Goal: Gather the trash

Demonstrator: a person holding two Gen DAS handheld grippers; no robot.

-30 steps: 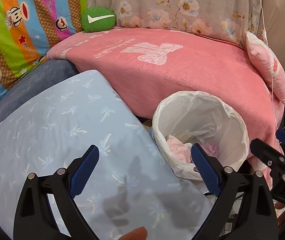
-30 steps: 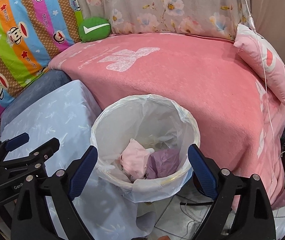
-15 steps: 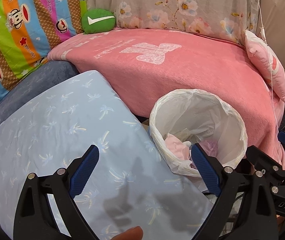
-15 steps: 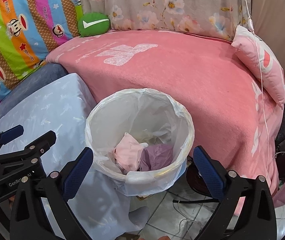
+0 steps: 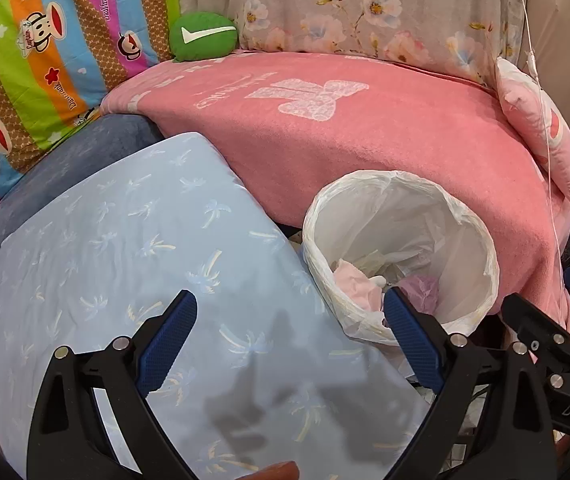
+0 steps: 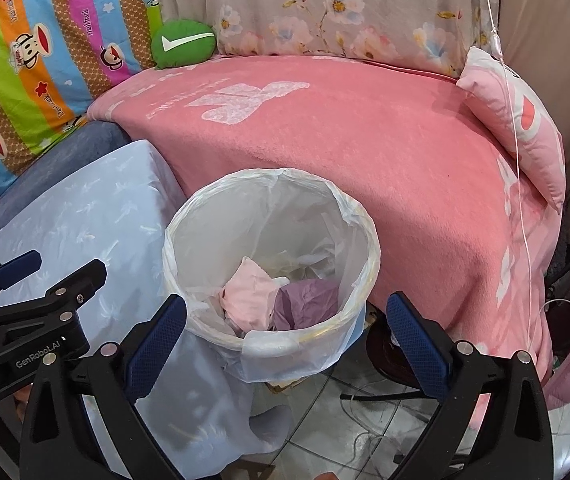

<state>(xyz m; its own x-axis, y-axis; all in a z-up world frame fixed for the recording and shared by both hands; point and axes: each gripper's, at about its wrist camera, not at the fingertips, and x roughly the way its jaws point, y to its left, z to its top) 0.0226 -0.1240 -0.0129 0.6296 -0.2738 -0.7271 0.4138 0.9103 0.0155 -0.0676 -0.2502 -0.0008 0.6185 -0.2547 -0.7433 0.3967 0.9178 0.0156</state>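
A round trash bin [image 6: 349,208] lined with a white plastic bag stands on the floor beside the bed; in the left wrist view the trash bin [image 5: 481,240] sits at the lower right. Inside lie a crumpled pink tissue [image 6: 251,294] and a crumpled purple tissue [image 6: 309,300]. My right gripper [image 6: 287,322] hangs open just above the bin's near rim, nothing between its fingers. My left gripper [image 5: 289,326] is open and empty over the light blue cushion [image 5: 125,240], left of the bin. Each gripper shows at the edge of the other's view.
A pink blanket [image 6: 365,128] covers the bed behind the bin. A green round cushion [image 6: 183,42], a striped cartoon pillow [image 5: 37,60], a floral pillow [image 6: 325,4] and a pink pillow [image 6: 525,120] lie along the back. Tiled floor [image 6: 337,432] with cables lies below.
Both grippers have drawn back and up a little from the bin, so the bin sits lower and farther from the right gripper's fingers. Both stay open and empty.
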